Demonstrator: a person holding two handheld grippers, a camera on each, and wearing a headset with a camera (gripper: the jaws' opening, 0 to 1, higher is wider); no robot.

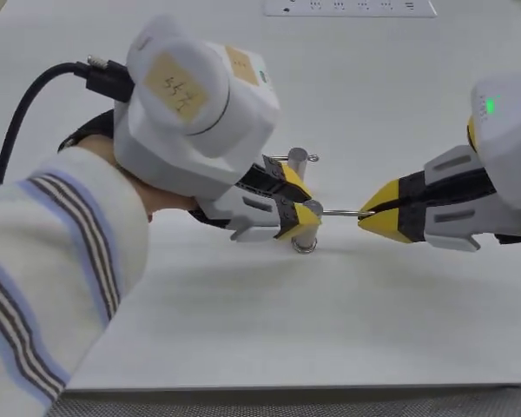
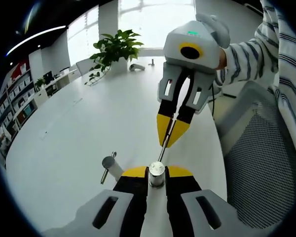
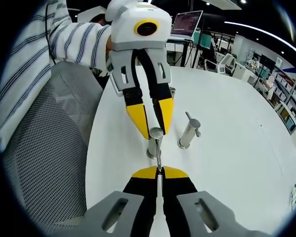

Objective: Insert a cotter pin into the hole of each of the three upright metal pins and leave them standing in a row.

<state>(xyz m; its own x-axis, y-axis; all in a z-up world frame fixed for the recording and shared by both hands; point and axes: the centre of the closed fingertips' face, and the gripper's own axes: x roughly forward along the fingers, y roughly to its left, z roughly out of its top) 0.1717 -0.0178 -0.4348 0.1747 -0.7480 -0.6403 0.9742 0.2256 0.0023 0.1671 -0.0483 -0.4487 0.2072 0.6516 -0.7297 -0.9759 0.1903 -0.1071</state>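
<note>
Cotter pin point(image 1: 340, 212): pinched by its rear end in the tips of the right hand-held gripper point(image 3: 159, 173). It lies level, and its free end reaches straight ahead of those tips to the head of the metal pin point(image 1: 305, 236). Whether the end has entered the hole cannot be told.
Metal pin: upright on the counter point(image 1: 243, 321), clamped near its top between the jaws of the left hand-held gripper point(image 2: 157, 172).
Left hand-held gripper: narrowed onto the metal pin, gripping it from the side away from the right hand-held gripper.
Right hand-held gripper: closed on the cotter pin, facing the left one tip to tip, just short of it.
Step in hand: judged to be the threading of the cotter pin through the cross hole.
How it is done well: the cotter pin is best kept level and in line with the hole. The metal pin should be stopped from turning or tipping. The push should be slow and straight, so that the thin wire is not bent.
Second metal pin point(image 3: 188, 132): standing just beyond the left hand-held gripper's jaws, apart from them, with a fitted cotter pin point(image 2: 104, 177) through its head.
</note>
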